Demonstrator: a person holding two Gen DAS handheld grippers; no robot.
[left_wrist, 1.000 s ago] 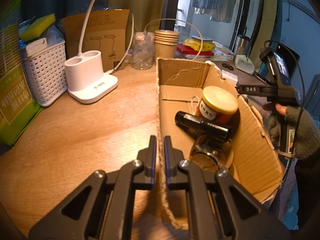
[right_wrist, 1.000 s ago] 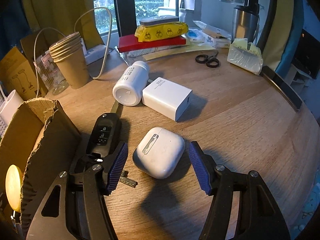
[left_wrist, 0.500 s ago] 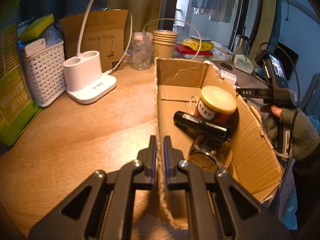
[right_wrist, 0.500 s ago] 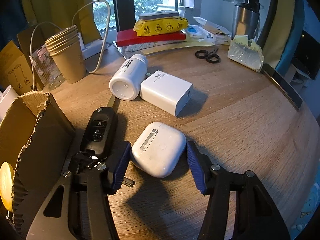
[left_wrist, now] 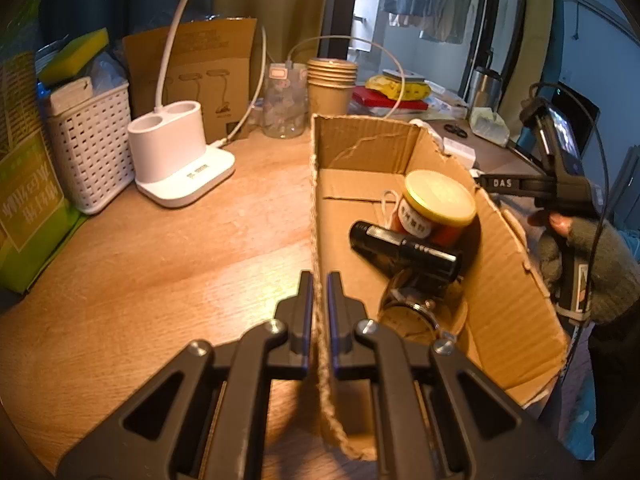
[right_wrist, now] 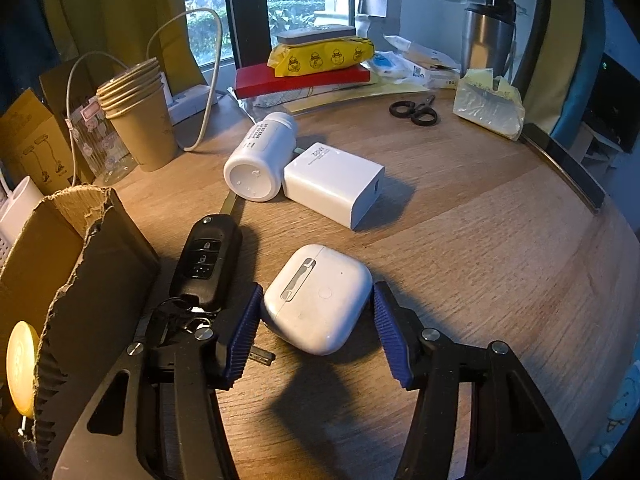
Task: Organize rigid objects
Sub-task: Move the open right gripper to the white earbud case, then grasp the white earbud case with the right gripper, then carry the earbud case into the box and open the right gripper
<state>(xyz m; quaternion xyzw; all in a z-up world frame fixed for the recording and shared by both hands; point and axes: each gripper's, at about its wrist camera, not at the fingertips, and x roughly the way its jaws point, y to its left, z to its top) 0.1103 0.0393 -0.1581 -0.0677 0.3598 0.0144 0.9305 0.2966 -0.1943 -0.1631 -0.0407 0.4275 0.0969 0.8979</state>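
Note:
My left gripper [left_wrist: 318,296] is shut on the left wall of an open cardboard box [left_wrist: 508,292]. Inside the box lie a yellow-lidded jar [left_wrist: 436,204], a black cylinder [left_wrist: 404,246] and a watch-like round thing [left_wrist: 408,316]. My right gripper [right_wrist: 316,320] is open, its blue pads on either side of a white earbud case [right_wrist: 318,300] on the wooden table; the left pad is close to the case. A black car key with keyring [right_wrist: 206,258], a white bottle [right_wrist: 260,158] on its side and a white charger block [right_wrist: 334,184] lie beyond.
The box's torn corner [right_wrist: 76,240] stands left of the right gripper. Paper cups [right_wrist: 140,120], scissors [right_wrist: 414,110], a tissue pack [right_wrist: 488,106] and stacked books [right_wrist: 304,76] sit further back. A white lamp base [left_wrist: 180,160] and a white basket [left_wrist: 92,144] stand left of the box.
My right gripper has moved forward around the earbud case and its jaws have narrowed toward it. The left gripper holds the box wall unchanged.

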